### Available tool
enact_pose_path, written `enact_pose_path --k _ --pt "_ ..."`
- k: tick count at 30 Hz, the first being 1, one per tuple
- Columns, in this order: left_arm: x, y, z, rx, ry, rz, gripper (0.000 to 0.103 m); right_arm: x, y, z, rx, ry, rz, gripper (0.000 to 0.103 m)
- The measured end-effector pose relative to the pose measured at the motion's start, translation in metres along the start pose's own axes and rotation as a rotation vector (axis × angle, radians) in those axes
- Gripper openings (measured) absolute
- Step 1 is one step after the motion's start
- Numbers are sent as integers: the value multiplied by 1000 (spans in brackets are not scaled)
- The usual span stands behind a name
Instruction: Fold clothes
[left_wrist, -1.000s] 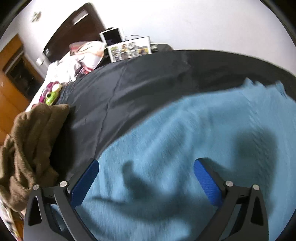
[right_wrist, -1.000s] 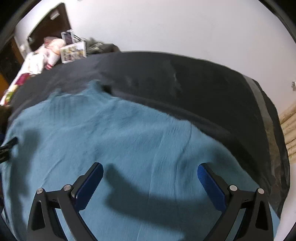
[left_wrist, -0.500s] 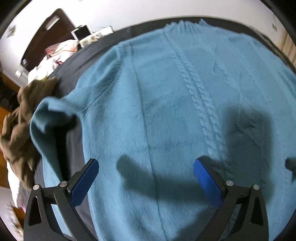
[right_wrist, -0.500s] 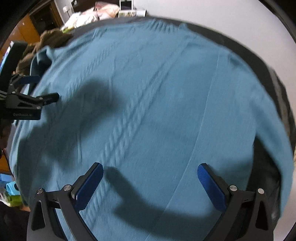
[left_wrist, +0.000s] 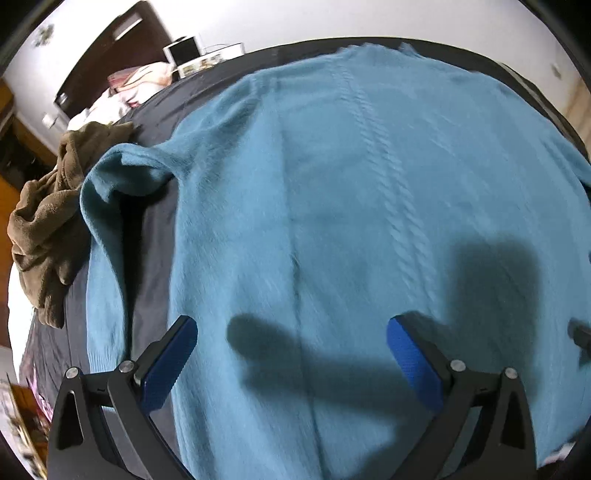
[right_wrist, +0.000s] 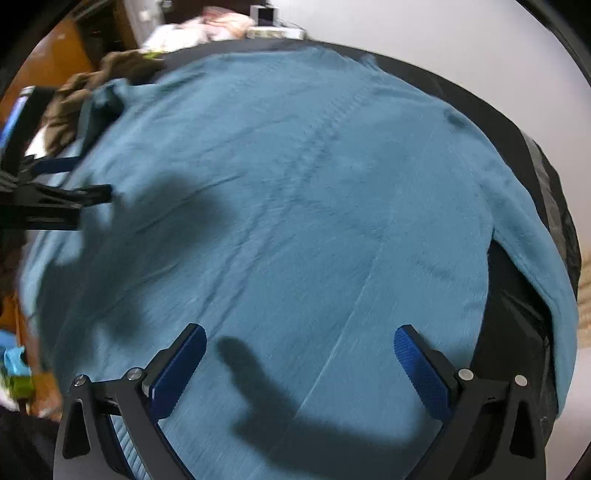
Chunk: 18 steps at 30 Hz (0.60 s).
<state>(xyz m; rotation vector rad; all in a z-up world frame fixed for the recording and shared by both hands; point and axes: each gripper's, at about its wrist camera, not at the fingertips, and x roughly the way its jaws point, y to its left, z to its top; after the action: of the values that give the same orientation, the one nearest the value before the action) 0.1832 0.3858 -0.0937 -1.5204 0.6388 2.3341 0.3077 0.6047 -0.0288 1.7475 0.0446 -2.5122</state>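
A teal cable-knit sweater (left_wrist: 351, 184) lies spread flat over a dark cloth-covered table (left_wrist: 147, 251). It fills most of the right wrist view too, as the sweater (right_wrist: 295, 203). One sleeve (left_wrist: 107, 206) folds down along the left side. My left gripper (left_wrist: 291, 350) hovers open above the sweater's near part, nothing between its blue pads. My right gripper (right_wrist: 299, 354) is also open above the fabric, holding nothing. The left gripper (right_wrist: 62, 184) shows at the left edge of the right wrist view.
A crumpled brown garment (left_wrist: 48, 206) sits at the table's left edge, seen again as the brown garment (right_wrist: 85, 92). Bedding and boxes (left_wrist: 184, 55) lie beyond the far end. The table's dark cover (right_wrist: 517, 302) shows bare at the right.
Both grippers have pulled back and tilted down, so the whole sweater now fills the views. Over the last half second they moved only a little. Both stayed open.
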Motion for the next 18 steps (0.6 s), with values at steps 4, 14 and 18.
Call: enact_pose_path --k 4,14,18 --pt "-7 -9 -30 19 20 2 103 -9 12 -27 -65 8 98 103" --pt "-19 6 -74 -15 -20 -30 103 -7 4 -79 -281 -31 69 103" --pt "-24 7 -83 -8 -38 -16 103 -6 -15 -82 -312 -14 80 103"
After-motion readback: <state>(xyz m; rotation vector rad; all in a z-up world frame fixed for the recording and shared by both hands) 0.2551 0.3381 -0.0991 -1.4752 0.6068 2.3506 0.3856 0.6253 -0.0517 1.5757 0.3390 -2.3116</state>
